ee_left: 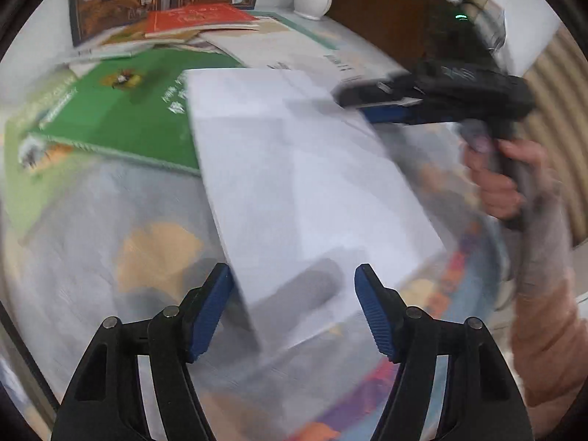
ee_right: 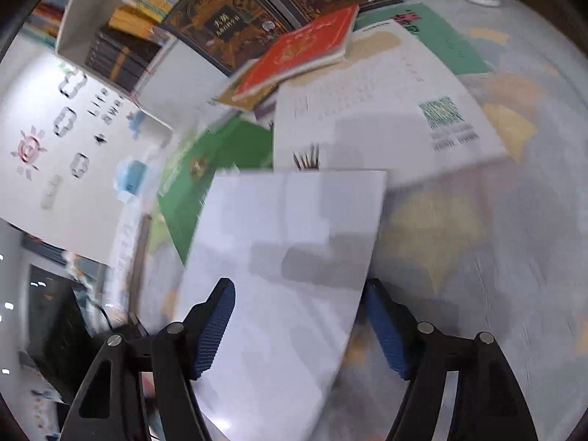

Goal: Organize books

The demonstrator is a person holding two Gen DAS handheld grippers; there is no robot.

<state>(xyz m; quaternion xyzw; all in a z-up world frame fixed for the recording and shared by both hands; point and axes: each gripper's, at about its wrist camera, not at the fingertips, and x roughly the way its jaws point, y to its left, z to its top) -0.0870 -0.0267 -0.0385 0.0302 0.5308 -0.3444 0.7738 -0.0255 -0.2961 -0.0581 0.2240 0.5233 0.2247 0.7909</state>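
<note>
- The white book (ee_left: 305, 191) is lying face-down on the counter (ee_left: 92, 250), overlapping the green spiral book (ee_left: 121, 117) — blur is hiding whether anything is gripping it.
- The left gripper (ee_left: 294, 308) is standing wide around its near corner, pads apart from it.
- The right gripper (ee_right: 299, 325) is also gaping wide over the white book's edge.
- The task is looking barely begun — the red book (ee_right: 305, 55) and others are sprawling loose.
- The shelf box (ee_right: 110, 18) is holding stacked books.
</note>
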